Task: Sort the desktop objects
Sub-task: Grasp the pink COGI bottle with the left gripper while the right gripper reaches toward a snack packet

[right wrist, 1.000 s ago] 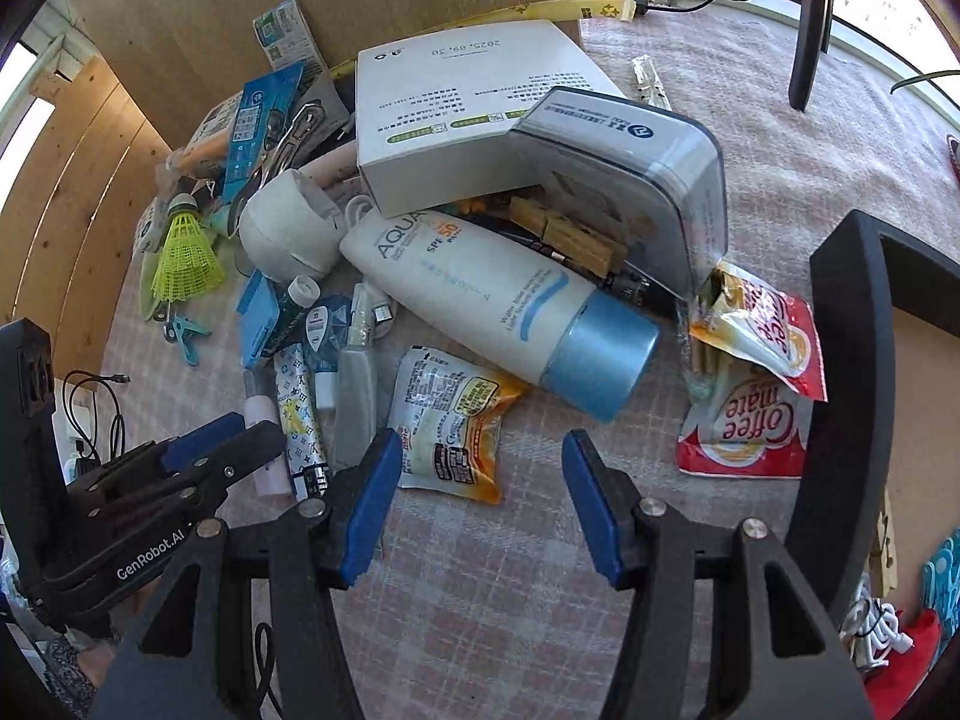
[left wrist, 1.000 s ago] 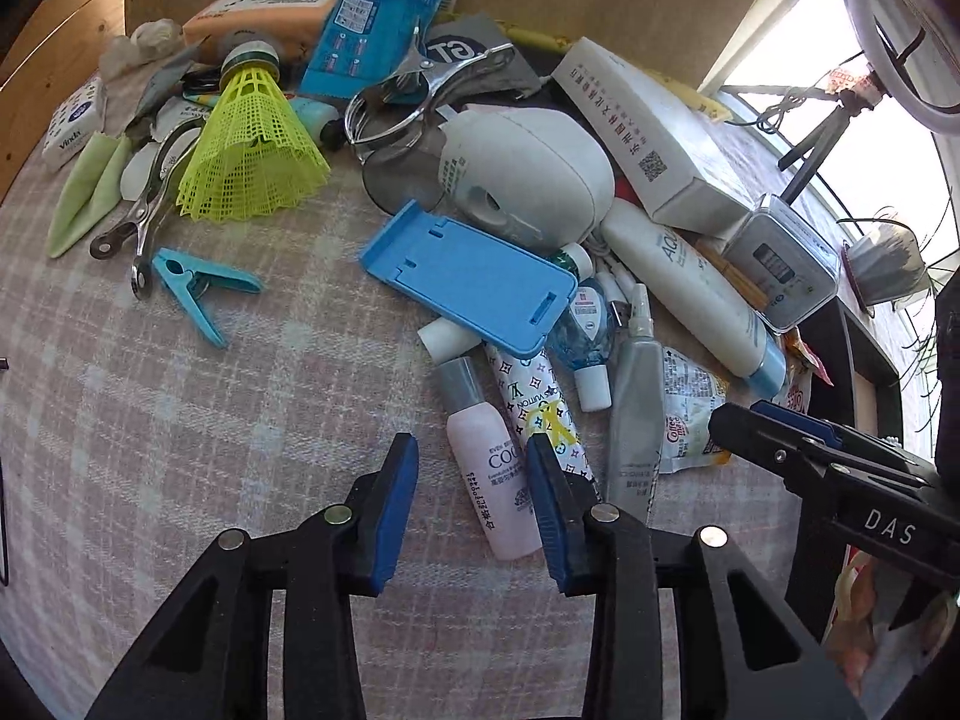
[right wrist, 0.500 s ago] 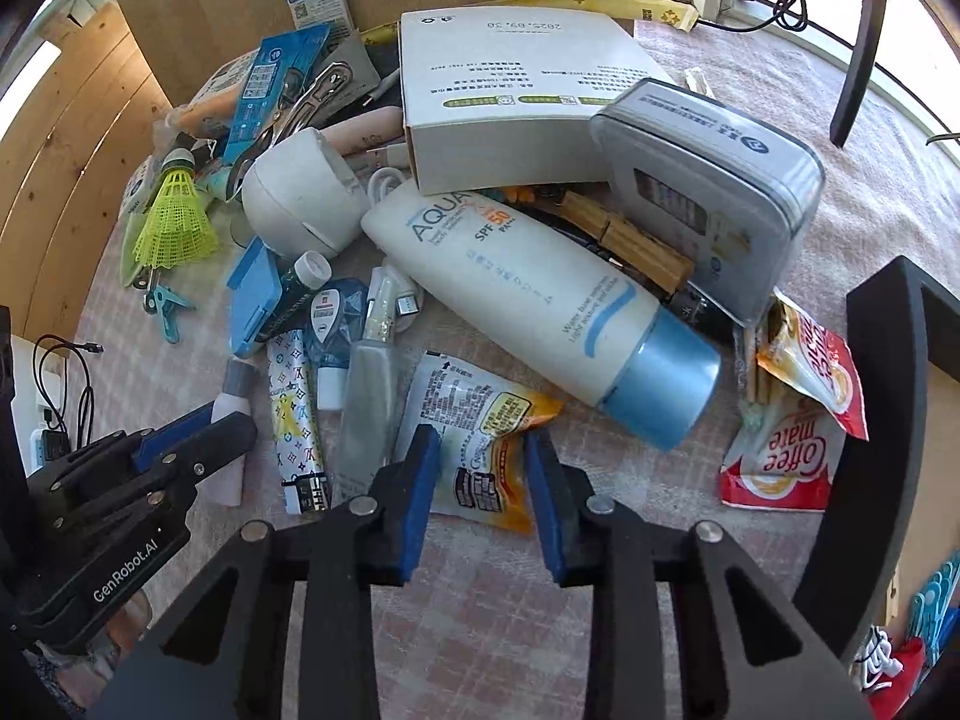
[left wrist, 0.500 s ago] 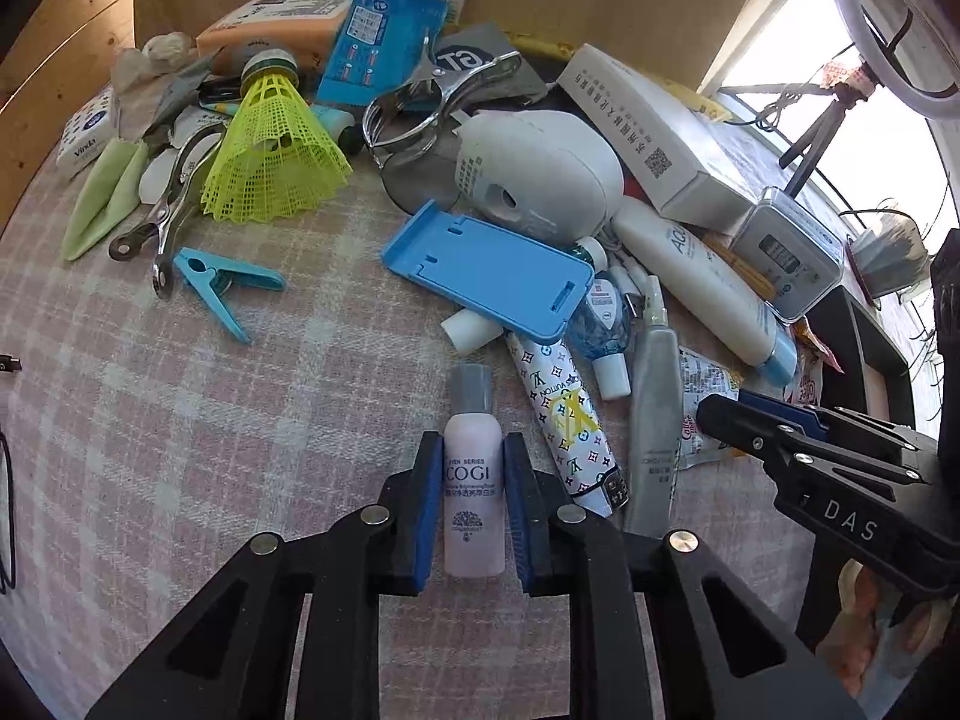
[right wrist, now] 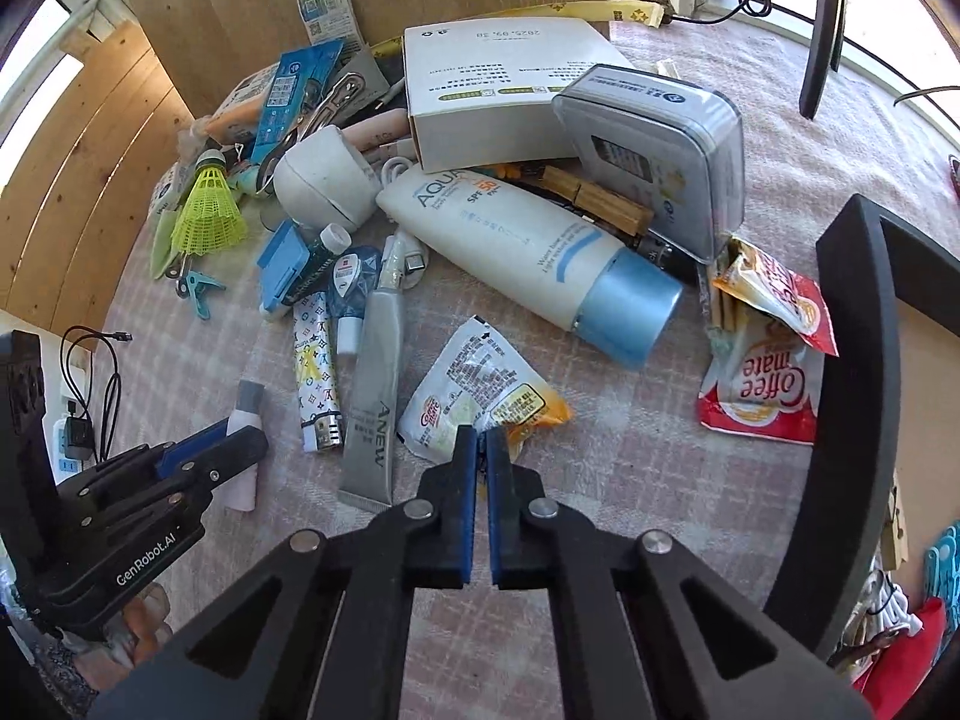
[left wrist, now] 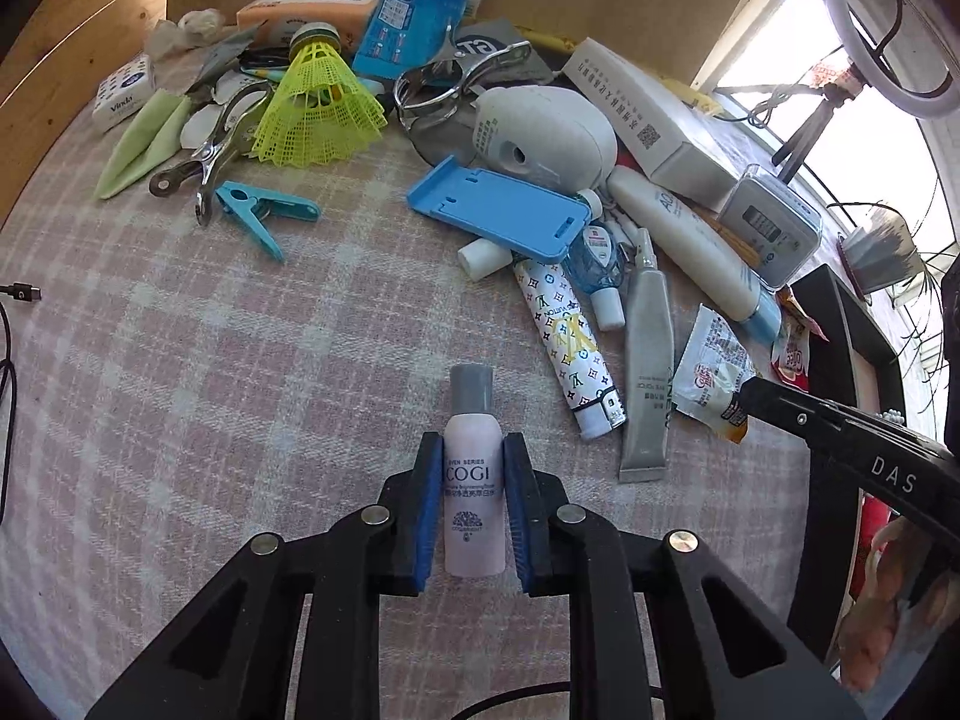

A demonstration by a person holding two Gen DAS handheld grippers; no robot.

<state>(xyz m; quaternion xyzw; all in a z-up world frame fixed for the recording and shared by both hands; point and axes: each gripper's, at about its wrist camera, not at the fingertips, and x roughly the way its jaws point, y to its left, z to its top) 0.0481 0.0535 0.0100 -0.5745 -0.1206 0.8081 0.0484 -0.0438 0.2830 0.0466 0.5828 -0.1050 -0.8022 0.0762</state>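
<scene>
A: Two grips are on at once, so watch both. Your left gripper (left wrist: 467, 504) has its pads pressed on either side of the pink bottle (left wrist: 474, 480), low on the body, cap pointing away from you, out over bare cloth (left wrist: 180, 390) clear of the pile.

B: And your right gripper (right wrist: 482, 462)?

A: Its jaws are drawn almost together on the near edge of the snack packet (right wrist: 480, 396), which lies just beside the grey tube (right wrist: 373, 384) and in front of the sunscreen (right wrist: 528, 252).

B: What could go wrong?

A: You hold only a thin corner of foil; I judge it could slide out if you lift fast. The bottle is smooth and round, so tilting your left hand might let it slip down between the pads. Swinging either hand low could knock the tube or the patterned lighter (right wrist: 315, 372).
</scene>
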